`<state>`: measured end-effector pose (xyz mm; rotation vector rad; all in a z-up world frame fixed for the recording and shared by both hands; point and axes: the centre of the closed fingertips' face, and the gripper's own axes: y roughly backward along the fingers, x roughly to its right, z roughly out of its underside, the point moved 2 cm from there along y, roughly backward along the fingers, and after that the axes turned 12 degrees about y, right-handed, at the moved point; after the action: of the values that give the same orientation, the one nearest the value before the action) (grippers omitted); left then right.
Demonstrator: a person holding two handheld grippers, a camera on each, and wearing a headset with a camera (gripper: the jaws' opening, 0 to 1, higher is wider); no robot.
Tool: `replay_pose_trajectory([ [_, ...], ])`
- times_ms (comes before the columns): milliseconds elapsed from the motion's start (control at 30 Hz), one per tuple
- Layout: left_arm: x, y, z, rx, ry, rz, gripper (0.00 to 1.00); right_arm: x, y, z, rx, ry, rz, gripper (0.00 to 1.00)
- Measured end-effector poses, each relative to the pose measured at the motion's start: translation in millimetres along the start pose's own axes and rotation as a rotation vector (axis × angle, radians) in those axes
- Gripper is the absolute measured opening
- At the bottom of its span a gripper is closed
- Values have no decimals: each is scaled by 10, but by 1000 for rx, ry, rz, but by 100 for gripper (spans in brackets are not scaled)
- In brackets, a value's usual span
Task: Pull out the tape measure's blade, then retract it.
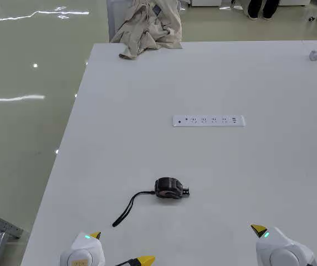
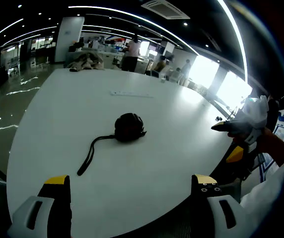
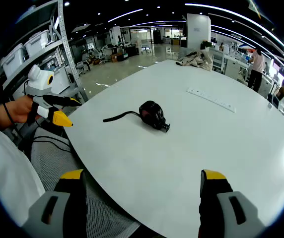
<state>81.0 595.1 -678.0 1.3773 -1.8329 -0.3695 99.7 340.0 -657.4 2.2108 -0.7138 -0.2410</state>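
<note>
Black plastic case, rounded: tape measure, lying on its side on the white table, blade fully in. It sits ahead of both grippers, roughly midway between them and well apart from each.

- Blade tip: small metal tab at the case mouth, turned toward the right gripper's side.
- Wrist strap: black cord, trailing from the case back toward the left gripper.
- Left gripper: jaws spread wide, nothing between them, held near the table edge.
- Right gripper: jaws likewise apart and empty, also near the table edge.
- Beyond the tape measure, away from both grippers: white power strip; past that, a beige cloth heap at the far edge.

Hazards, as judged:
- The case looks light and the tabletop smooth, so a one-sided touch would likely push it away from the jaws.
- The case is curved, so a pinch off its middle may squeeze it out.
- The tab is small and low, and the right jaws could close beside it or scrape the table.
- Pulling the blade before the left gripper has a firm hold would drag the whole case.
- The strap may get caught in the left jaws, giving a false hold.
- A free release could whip the blade home and jolt the case loose.
</note>
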Motion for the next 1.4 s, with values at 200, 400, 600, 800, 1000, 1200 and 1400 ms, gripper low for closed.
replay_pose_trajectory([
  [200,-12,-2,-17,6,0,-8,99,6,6,9,2,-7,7,98],
  [400,-13,-11,-20,2,-8,-11,99,46,21,25,2,-13,17,98],
  [600,-4,-12,-23,4,-5,-6,99,52,33,21,5,-20,23,98],
  [800,7,-4,-17,7,2,-6,99,59,20,7,1,-20,18,98],
  [1000,24,16,-9,12,13,-13,99,103,18,-32,4,-17,24,97],
  [1200,31,46,-71,24,17,-18,99,145,8,-96,9,-15,29,97],
  [1400,29,63,-110,27,18,-17,99,145,-15,-131,6,-6,21,97],
])
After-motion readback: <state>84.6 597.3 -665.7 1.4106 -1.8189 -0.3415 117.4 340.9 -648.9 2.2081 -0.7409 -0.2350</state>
